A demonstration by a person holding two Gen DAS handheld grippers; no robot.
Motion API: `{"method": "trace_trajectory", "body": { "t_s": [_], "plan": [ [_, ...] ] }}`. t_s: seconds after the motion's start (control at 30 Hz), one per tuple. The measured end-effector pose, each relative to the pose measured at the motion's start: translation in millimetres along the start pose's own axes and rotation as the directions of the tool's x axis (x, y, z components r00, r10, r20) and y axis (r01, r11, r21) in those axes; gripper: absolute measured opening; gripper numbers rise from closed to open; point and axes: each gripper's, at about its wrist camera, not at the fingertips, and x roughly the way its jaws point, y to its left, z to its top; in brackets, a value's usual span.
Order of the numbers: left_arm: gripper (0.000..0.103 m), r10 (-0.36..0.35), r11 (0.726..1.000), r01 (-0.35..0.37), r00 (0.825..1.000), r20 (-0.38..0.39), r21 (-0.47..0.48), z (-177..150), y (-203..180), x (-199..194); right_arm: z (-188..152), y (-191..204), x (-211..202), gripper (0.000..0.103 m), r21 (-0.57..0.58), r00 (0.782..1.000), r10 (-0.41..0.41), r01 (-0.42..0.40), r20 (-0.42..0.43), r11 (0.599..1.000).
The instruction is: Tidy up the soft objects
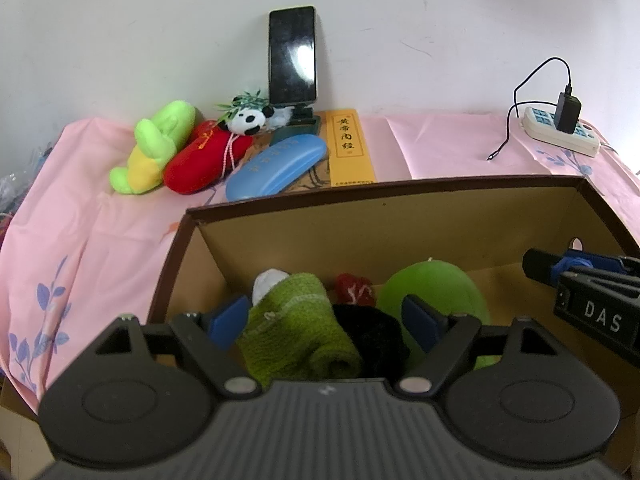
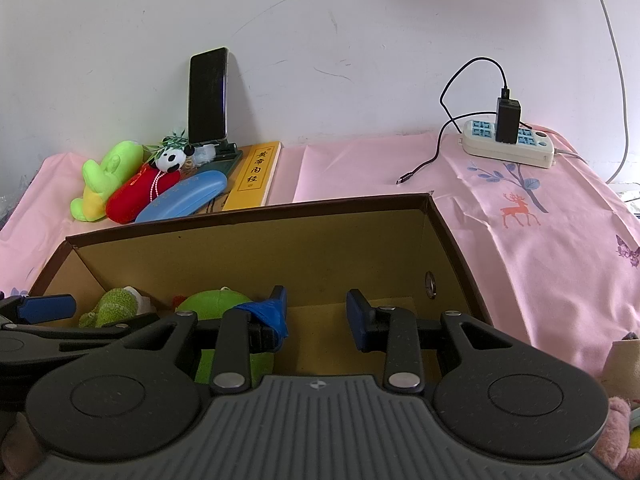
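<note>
An open cardboard box (image 1: 380,192) (image 2: 248,210) sits on the pink cloth. Inside lie a green knitted bundle (image 1: 296,320) with a white end, a black soft thing (image 1: 376,336), a small red item (image 1: 354,288) and a round green plush (image 1: 432,288) (image 2: 212,304). My left gripper (image 1: 324,320) hangs open in the box, its pads either side of the knitted bundle and black thing, with no squeeze showing. My right gripper (image 2: 316,312) is open and empty over the box's right half. A green-yellow plush (image 1: 156,144) and a red plush with a panda head (image 1: 204,160) lie at the back left.
Beside the plushes lie a blue glasses case (image 1: 276,166), a yellow book (image 1: 348,144) and a phone on a stand (image 1: 292,56). A power strip (image 2: 508,144) with a charger and cable sits at the back right. A pink plush (image 2: 620,440) shows at the bottom right.
</note>
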Motion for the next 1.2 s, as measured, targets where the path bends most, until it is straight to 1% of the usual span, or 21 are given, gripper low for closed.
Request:
{"method": "trace_trajectory", "body": {
  "t_s": [1.2],
  "plan": [
    [0.084,-0.008,1.0,0.008,1.0,-0.002,-0.004,-0.3,0.4,0.6,-0.3,3.6,-0.4,0.016,0.003,1.0,0.001,-0.001,-0.002,1.0]
  ]
}}
